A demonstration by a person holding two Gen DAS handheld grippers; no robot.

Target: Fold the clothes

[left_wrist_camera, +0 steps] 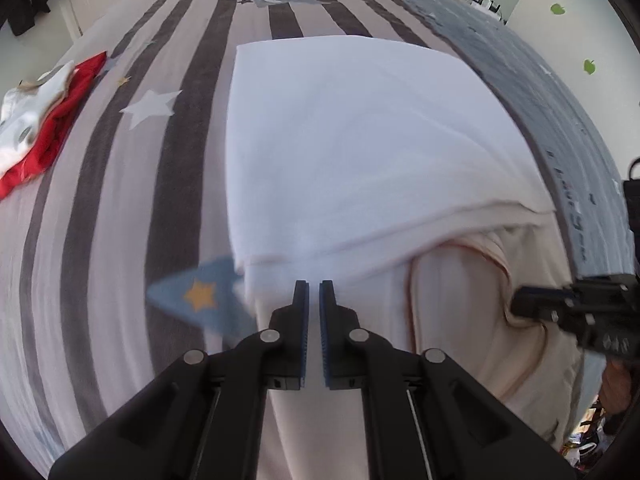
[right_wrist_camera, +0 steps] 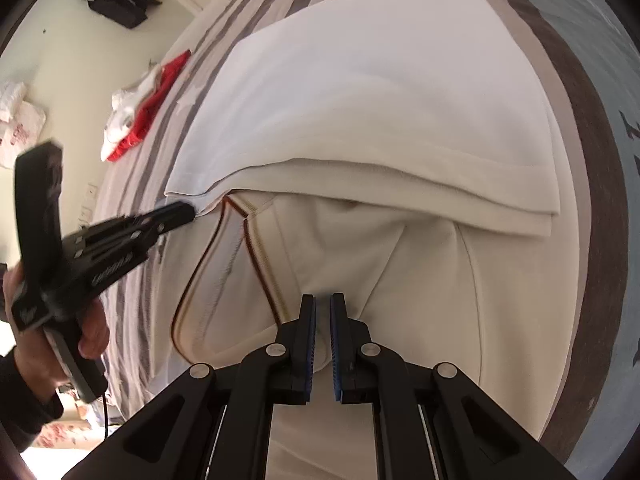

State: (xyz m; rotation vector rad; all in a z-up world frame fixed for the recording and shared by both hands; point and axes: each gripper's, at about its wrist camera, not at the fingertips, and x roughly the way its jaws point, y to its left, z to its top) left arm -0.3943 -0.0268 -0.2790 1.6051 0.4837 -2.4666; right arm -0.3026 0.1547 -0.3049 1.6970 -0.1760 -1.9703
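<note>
A cream-white shirt lies on the striped bedspread, its lower half folded up over itself. In the right wrist view the shirt shows a folded edge and a collar with red-brown trim. My left gripper is shut on the shirt's fabric just below the folded edge; it also shows in the right wrist view at the fold's left corner. My right gripper is shut on the shirt's fabric near the collar; it shows in the left wrist view at the right.
A red and white garment pile lies at the bed's left edge, also in the right wrist view. A blue patch with an orange star is on the bedspread. A black bag lies on the floor. The bed's grey border runs along the right.
</note>
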